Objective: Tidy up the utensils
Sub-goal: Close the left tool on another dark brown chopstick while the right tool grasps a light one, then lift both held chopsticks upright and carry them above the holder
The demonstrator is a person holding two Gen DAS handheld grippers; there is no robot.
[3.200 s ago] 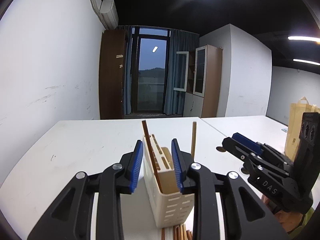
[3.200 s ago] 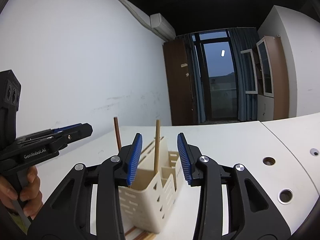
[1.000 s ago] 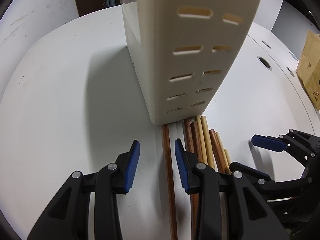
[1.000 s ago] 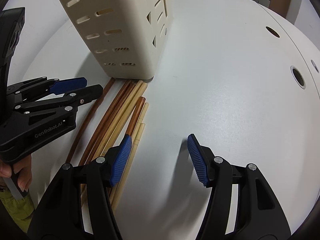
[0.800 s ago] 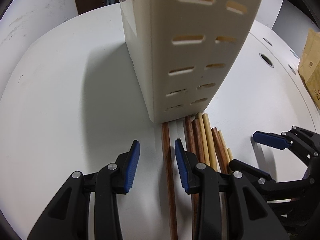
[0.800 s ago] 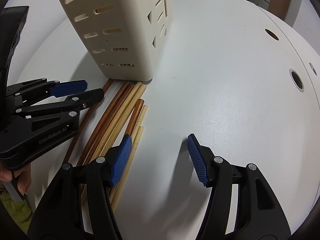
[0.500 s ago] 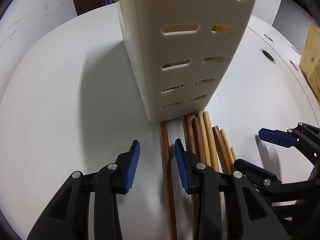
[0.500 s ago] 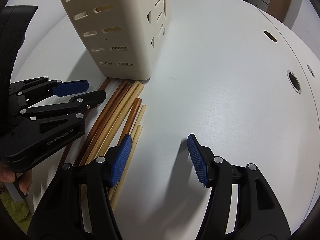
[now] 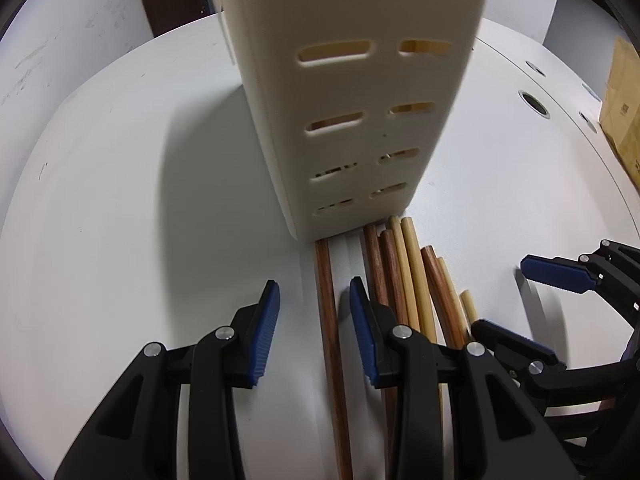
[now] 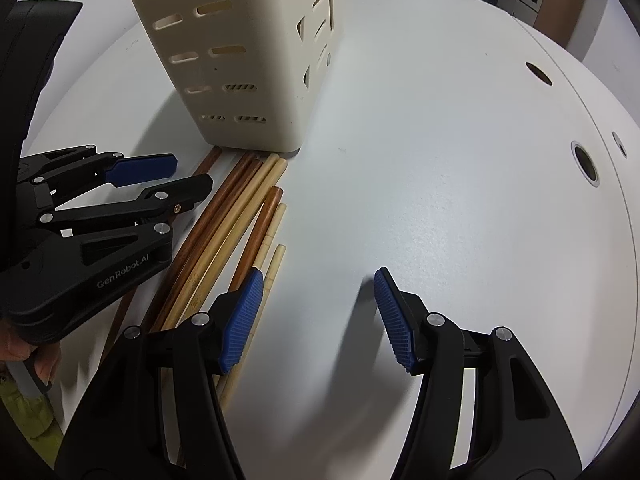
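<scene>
Step in hand: picking sticks off the white round bench [image 10: 440, 160] for loading into the tall cream slotted plastic holder [image 9: 352, 92]. Pick not yet made.

Left tool [image 9: 314, 334]: narrow gap, nothing gripped. Straddles one dark brown wooden chopstick [image 9: 330, 340], lying apart from the rest, far end almost at holder's foot. Stick sits nearer the right-hand pad; can't tell whether touching. Pads apparently just above the bench.

Right tool [image 10: 318, 316]: medium-wide, empty, only bare bench between pads. Left-hand pad sits over the outer edge of the pile, by the pale thin stick [image 10: 274, 236].

Next move, as judged: left tool lower a touch, centre on the stick, close, lift, tip upright, drop into a holder compartment. Right tool needs shifting sideways over the outer stick before closing; otherwise grabs air. Risk: sticks packed side by side, so two may come up together.

Count:
- Holder: 1, upright, just beyond stick ends.
- Loose sticks on bench: approx 8 – 1 lone dark, then a bundle [image 10: 224, 232] of ~7 mixed dark brown and pale bamboo. Overlap, so not certain.
- Sticks already inside holder: can't tell from here.
- Tools: 2.
- Brown cardboard box [image 9: 622, 100]: 1, far bench edge.
</scene>
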